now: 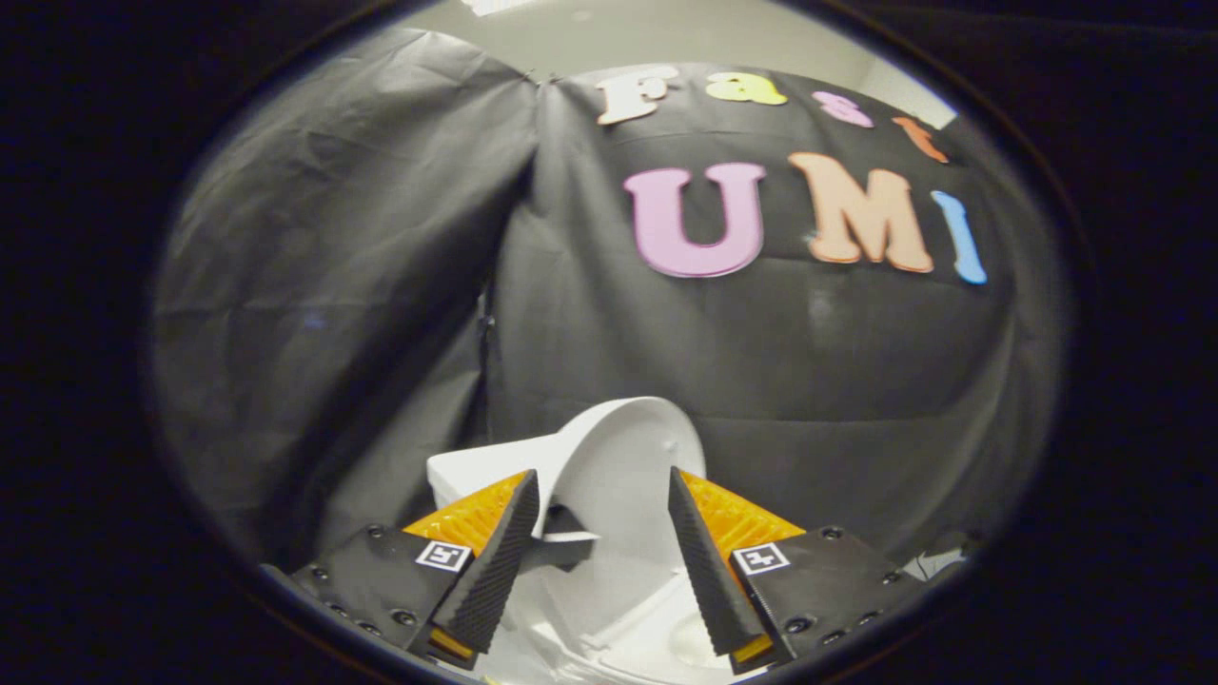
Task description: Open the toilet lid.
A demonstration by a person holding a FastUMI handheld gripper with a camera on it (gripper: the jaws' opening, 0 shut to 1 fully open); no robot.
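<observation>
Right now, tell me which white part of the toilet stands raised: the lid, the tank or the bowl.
The rounded white toilet lid stands raised, seen beyond and between the open hand-held gripper fingers. The boxy white tank sits behind it; the white bowl lies low underneath.

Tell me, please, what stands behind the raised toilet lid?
Behind the toilet lid, raised beyond the open gripper, stands the white tank, then the black cloth wall. The lid covers most of the tank.

toilet lid (623,461): smooth glossy plastic | fingers (495,561): ridged pads | booth wall (362,285): matt creased cloth
</observation>
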